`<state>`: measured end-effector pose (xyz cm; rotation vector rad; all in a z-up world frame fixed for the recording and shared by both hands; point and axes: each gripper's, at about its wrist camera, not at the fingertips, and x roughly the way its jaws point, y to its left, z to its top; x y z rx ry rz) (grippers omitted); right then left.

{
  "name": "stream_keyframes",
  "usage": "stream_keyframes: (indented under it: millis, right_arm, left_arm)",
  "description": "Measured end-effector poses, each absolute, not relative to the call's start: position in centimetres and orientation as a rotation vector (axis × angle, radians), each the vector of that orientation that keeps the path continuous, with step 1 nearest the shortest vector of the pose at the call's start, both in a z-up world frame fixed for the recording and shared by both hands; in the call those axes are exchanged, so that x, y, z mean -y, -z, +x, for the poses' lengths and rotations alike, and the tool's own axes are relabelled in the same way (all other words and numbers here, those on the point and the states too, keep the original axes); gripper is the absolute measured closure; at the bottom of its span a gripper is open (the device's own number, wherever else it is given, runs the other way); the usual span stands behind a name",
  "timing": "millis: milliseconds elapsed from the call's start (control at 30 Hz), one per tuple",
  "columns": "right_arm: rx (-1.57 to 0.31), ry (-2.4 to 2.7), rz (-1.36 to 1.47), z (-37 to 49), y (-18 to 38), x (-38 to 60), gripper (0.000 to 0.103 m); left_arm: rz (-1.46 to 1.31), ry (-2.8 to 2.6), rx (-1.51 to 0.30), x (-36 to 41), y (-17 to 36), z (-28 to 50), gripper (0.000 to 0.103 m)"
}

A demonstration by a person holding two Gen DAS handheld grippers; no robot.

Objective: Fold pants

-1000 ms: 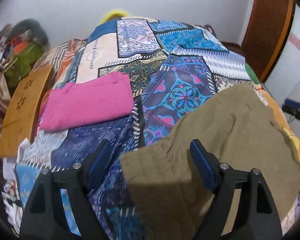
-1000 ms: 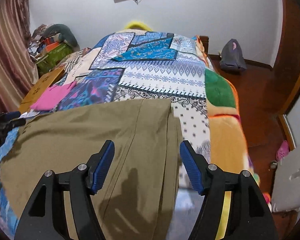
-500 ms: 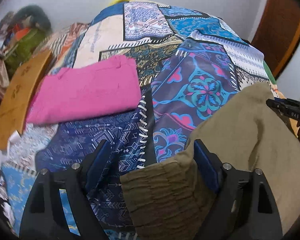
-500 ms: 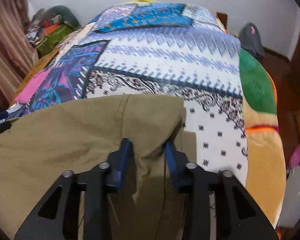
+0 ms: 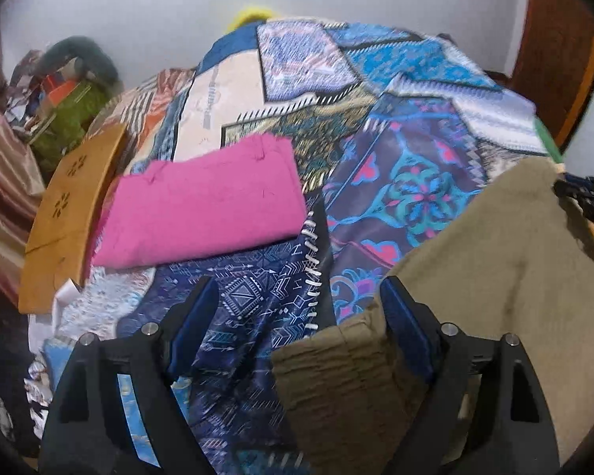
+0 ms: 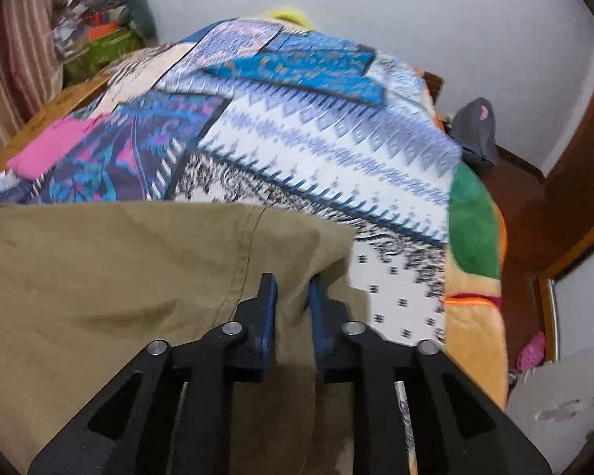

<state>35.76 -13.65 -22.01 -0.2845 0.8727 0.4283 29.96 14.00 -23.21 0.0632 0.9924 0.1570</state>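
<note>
A patchwork bedspread [image 5: 412, 150] of blue, purple and white printed panels covers the bed. On it, toward ten o'clock in the left wrist view, lies a folded pink garment [image 5: 206, 209], flat and apart from the other cloth. Just beside it at nine o'clock a tan cardboard sheet [image 5: 65, 213] leans off the bed edge. Further out at ten o'clock sits a green bag [image 5: 73, 118] among clutter. In the right wrist view a grey backpack [image 6: 475, 126] rests on the floor at two o'clock, against the white wall [image 6: 435, 12].
</note>
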Motion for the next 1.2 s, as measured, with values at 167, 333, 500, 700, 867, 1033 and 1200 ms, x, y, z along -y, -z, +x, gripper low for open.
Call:
stream_keyframes:
  millis: [167, 333, 500, 700, 867, 1033, 1200]
  right_arm:
    - [-0.789, -0.492, -0.205, 32.9, 17.2, 14.5, 0.054]
    - [-0.795, -0.640, -0.121, 30.9, 15.0, 11.5, 0.054]
    - [-0.884, -0.760, -0.118, 30.5, 17.2, 5.8, 0.054]
    - [-1.034, -0.812, -0.217, 30.1, 21.8, 0.3, 0.054]
    - [-1.036, -0.840, -0.263, 27.7, 21.4, 1.2, 0.054]
    - [-1.042, -0.833, -0.254, 24.4, 20.9, 4.2, 0.054]
    - [-1.022, -0.774, -0.236, 20.9, 20.1, 8.1, 0.054]
  left_arm:
    - [0.049, -0.108, -0.925, -13.3, 19.5, 27.9, 0.014]
    - [-0.018, -0.024, -0.909, -11.6, 18.8, 27.5, 0.014]
    - [0.021, 0.050, -0.960, -9.3, 21.0, 27.9, 0.018]
    - [0.089, 0.079, -1.047, -8.4, 24.4, 27.0, 0.020]
    - [0.073, 0.076, -1.044, -8.9, 24.6, 26.4, 0.020]
    - [0.016, 0.055, -1.046, -9.6, 24.3, 25.5, 0.019]
    - [-0.020, 0.037, -1.040, -10.3, 23.6, 22.7, 0.014]
